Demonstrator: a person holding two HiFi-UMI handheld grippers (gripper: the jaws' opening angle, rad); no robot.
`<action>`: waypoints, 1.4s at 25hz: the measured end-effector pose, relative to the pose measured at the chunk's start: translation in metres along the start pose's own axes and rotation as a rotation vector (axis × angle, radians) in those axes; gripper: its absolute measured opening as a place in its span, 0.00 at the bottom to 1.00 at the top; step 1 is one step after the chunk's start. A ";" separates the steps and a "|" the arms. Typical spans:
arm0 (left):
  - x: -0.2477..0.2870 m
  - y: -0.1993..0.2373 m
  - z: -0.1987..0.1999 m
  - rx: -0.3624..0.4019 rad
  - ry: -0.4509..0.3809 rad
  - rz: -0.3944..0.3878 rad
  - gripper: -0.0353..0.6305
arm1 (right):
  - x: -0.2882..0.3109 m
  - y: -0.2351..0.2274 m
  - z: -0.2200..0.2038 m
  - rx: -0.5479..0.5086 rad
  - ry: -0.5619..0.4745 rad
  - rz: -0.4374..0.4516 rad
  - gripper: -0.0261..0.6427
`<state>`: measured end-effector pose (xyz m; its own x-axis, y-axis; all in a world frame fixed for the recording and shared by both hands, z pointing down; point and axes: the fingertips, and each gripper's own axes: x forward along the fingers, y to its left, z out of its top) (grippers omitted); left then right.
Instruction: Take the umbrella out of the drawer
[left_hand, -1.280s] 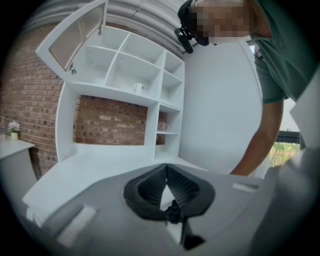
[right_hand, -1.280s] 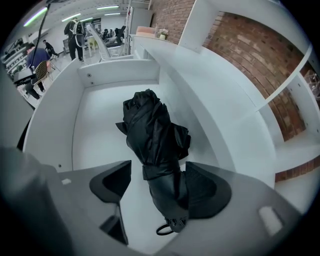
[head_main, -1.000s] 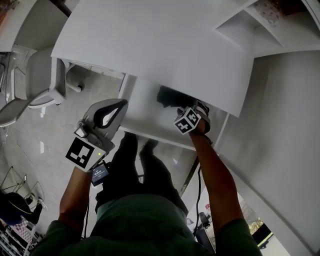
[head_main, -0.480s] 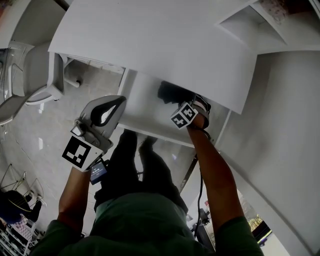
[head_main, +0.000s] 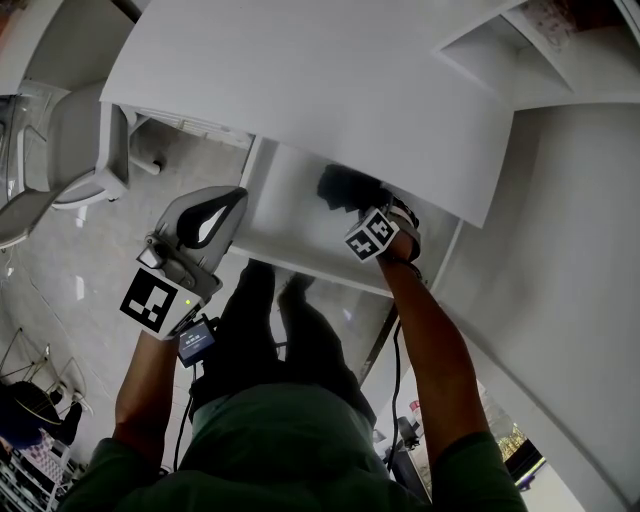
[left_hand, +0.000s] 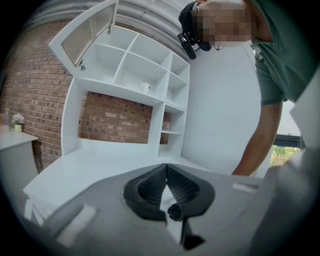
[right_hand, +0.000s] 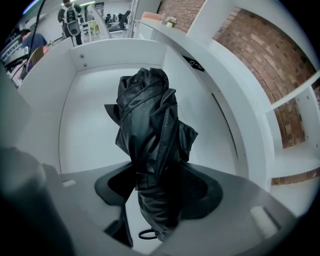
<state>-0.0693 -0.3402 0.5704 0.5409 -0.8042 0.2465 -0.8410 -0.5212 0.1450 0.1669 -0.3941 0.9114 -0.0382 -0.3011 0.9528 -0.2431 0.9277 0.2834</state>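
Note:
A folded black umbrella (right_hand: 150, 130) lies in the open white drawer (right_hand: 85, 135) under the desk; in the head view the umbrella (head_main: 345, 188) shows as a dark bundle at the drawer's (head_main: 285, 215) back right. My right gripper (right_hand: 159, 170) points steeply down over it, its jaws closing with the umbrella's handle end between them; the fabric lies against the right pad and a little room shows at the left one. My right gripper (head_main: 362, 205) is half hidden by its marker cube. My left gripper (head_main: 238, 193) hangs shut and empty at the drawer's left front corner, and the left gripper view shows my left gripper (left_hand: 165, 167) aimed over the desk.
The white desk top (head_main: 320, 80) overhangs the drawer's back part. A white shelf unit (left_hand: 135, 65) stands on the desk before a brick wall. A grey chair (head_main: 80, 150) stands at the left. The person's legs are right below the drawer front.
The right gripper has shifted only slightly over the umbrella in the drawer. The left gripper has stayed at the drawer's left front corner.

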 end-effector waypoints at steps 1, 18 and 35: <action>-0.001 0.001 0.001 0.000 -0.001 0.000 0.05 | -0.002 0.004 0.000 0.009 -0.005 0.011 0.41; -0.016 0.000 0.039 0.052 -0.038 0.012 0.05 | -0.083 0.028 0.004 0.218 -0.177 0.079 0.40; -0.041 -0.003 0.084 0.108 -0.079 0.036 0.05 | -0.174 -0.042 0.005 0.369 -0.287 -0.014 0.40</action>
<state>-0.0880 -0.3299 0.4795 0.5133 -0.8407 0.1725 -0.8560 -0.5160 0.0322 0.1792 -0.3815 0.7331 -0.2867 -0.4106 0.8656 -0.5718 0.7982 0.1893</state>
